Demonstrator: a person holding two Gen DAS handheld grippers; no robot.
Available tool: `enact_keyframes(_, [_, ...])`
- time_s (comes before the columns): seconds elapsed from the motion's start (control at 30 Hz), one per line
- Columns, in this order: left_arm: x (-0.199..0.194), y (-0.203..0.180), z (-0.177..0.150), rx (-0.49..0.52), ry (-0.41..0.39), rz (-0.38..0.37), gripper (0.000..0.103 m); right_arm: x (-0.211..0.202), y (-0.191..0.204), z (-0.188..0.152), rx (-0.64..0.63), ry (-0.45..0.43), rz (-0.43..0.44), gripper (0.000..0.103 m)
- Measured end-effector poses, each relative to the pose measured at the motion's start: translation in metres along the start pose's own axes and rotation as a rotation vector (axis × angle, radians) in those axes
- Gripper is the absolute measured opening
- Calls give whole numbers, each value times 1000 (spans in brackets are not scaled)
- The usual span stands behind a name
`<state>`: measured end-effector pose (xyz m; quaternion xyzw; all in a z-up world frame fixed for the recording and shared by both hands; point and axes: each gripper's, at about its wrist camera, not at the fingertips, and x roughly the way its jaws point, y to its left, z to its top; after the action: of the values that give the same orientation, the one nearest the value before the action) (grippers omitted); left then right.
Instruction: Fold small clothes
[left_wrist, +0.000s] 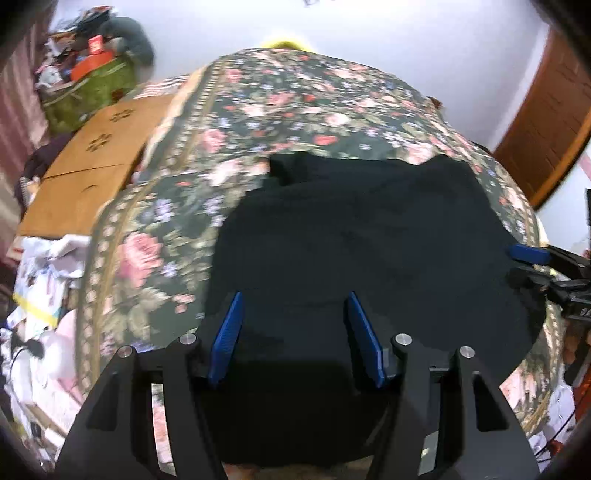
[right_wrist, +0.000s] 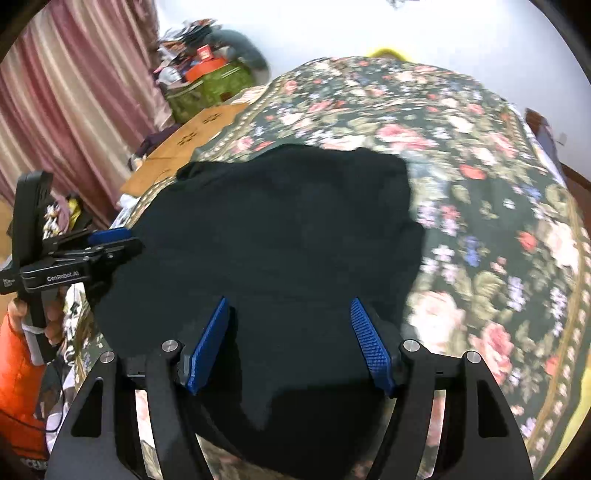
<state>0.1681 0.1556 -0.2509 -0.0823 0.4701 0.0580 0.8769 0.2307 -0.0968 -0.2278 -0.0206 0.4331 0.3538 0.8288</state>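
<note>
step: black garment (left_wrist: 369, 240) spread on floral bedspread (left_wrist: 295, 110) | left tongs (left_wrist: 295, 332), right tongs (right_wrist: 291, 339) spread, empty, over its near edge | next: pinch the edge, fold

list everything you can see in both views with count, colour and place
garment: one, black, spread flat on the bed under both grippers
bedspread: one, dark green with pink flowers, covers the bed
board: one, light brown wood with flower cutouts, left of the bed
basket: one, green, piled with clutter, behind the board
curtain: one, pink striped, far left
door: one, brown wood, far right
left gripper: one, black with blue fingers, open over the garment's near edge
right gripper: one, black with blue fingers, open over the garment
hand: one, holding the left gripper's handle
</note>
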Motion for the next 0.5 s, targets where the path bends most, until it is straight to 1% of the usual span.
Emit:
enact_keyframes(0.1, [-11, 10, -3, -25, -13, 36, 58, -16, -2, 0, 13, -32, -28, 65])
enact_keyframes(0.2, [-31, 13, -3, -33, -55, 56, 58, -37, -2, 4, 35, -94, -30, 65])
enact_keyframes(0.3, [-65, 5, 2, -27, -138, 53, 58, -64, 5, 9, 39, -175, -36, 65])
enact_keyframes(0.4, [-99, -8, 7, -15, -223, 30, 58, -96, 18, 16, 30, -271, -36, 65])
enact_keyframes(0.5, [-144, -28, 9, 9, -335, -6, 58, -132, 37, 18, 10, -379, -29, 65])
